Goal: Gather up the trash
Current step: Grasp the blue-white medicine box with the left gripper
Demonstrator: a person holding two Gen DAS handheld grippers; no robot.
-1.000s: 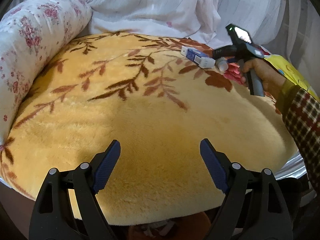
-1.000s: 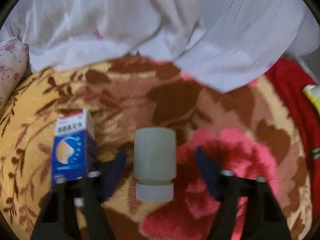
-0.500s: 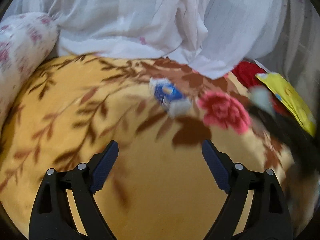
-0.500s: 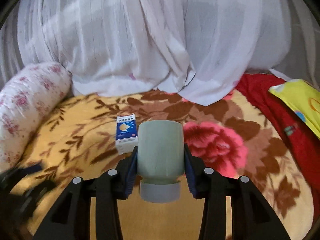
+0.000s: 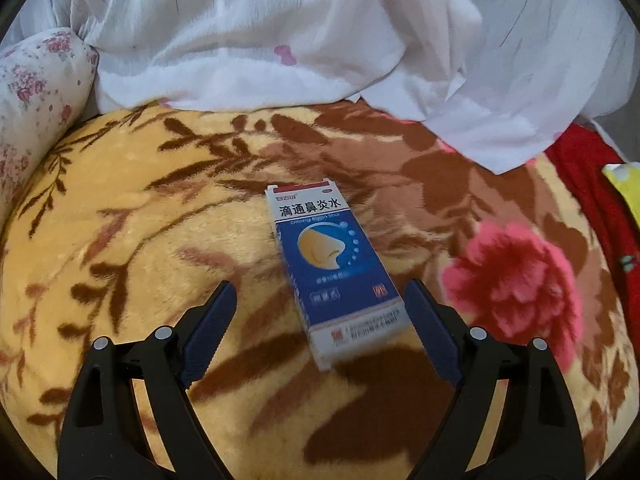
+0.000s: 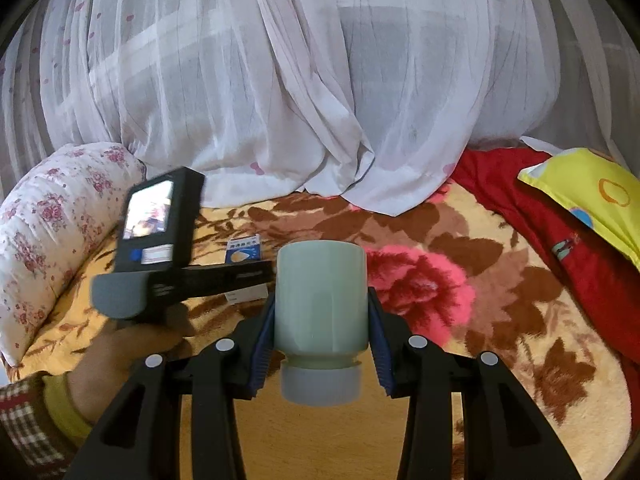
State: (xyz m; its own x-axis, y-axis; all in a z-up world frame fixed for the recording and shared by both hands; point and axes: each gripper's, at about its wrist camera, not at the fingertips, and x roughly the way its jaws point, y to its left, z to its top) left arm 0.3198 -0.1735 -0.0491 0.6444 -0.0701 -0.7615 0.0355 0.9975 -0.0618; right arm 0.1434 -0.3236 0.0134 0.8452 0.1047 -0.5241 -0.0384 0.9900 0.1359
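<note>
Left gripper nearer half-hidden box

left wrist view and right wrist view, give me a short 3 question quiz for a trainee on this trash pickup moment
1. True or false: the right gripper is shut on the pale green bottle.
2. Multiple choice: where is the blue and white medicine box? A) lying flat on the floral blanket, ahead of and between the open fingers of the left gripper; B) clamped in the left gripper; C) on the yellow pillow.
3. Fill in: the bottle is held with its grey cap pointing ____ the camera.

Key: 1 true; 2 A; 3 toward.
</note>
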